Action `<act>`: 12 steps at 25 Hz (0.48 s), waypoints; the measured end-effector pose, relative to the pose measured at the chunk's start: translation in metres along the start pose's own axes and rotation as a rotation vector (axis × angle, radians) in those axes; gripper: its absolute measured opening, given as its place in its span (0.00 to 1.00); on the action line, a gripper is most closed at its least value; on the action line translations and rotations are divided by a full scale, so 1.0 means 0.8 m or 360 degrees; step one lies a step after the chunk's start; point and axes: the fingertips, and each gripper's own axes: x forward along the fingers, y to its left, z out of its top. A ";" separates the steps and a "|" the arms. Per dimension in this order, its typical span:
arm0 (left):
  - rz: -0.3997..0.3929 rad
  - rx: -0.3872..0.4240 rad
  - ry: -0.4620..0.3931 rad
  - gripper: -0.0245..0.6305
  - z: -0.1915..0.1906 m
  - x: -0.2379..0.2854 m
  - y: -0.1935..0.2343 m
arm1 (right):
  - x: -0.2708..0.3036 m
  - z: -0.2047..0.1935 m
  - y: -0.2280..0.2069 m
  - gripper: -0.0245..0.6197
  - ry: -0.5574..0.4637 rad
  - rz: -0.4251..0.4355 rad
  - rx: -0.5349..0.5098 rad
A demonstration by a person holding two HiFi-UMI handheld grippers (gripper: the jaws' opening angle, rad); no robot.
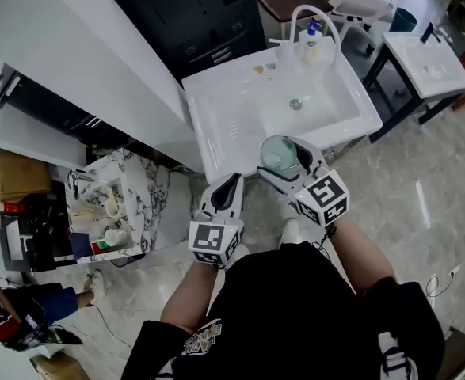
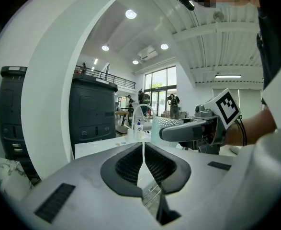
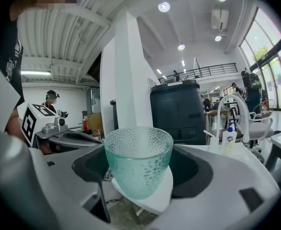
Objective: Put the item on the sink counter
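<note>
The two pads of my right gripper (image 3: 138,169) pinch a glass cup (image 3: 138,150) from both sides. The cup is pale green, dimpled and upright, and it looks empty. The pads of my left gripper (image 2: 143,163) are pressed together with nothing between them. In the head view this gripper hangs just beside the right one, a little nearer to me.

In the head view the cup hangs over the front edge of the white sink counter (image 1: 236,113) and does not touch it. So I judge that I am in the carrying step: the cup is taken but not yet set down. Behind the basin (image 1: 307,109) stand the faucet (image 1: 327,26) and a soap bottle (image 1: 312,44).

The next move, I think, calls for carrying the cup forward over the flat bare part of the counter, to the left of the basin. There I should lower it until the bottom rests flat, and only then let the jaws open. Glass is smooth and can break, so I would go slowly.
</note>
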 end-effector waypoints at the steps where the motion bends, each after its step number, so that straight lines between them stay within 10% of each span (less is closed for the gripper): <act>1: 0.0010 0.0000 -0.0001 0.08 0.001 0.004 -0.002 | -0.001 0.001 -0.005 0.70 -0.0001 0.0011 -0.0005; 12: 0.0081 0.0004 -0.0011 0.08 0.010 0.046 -0.033 | -0.020 0.007 -0.050 0.70 -0.0010 0.0091 -0.0048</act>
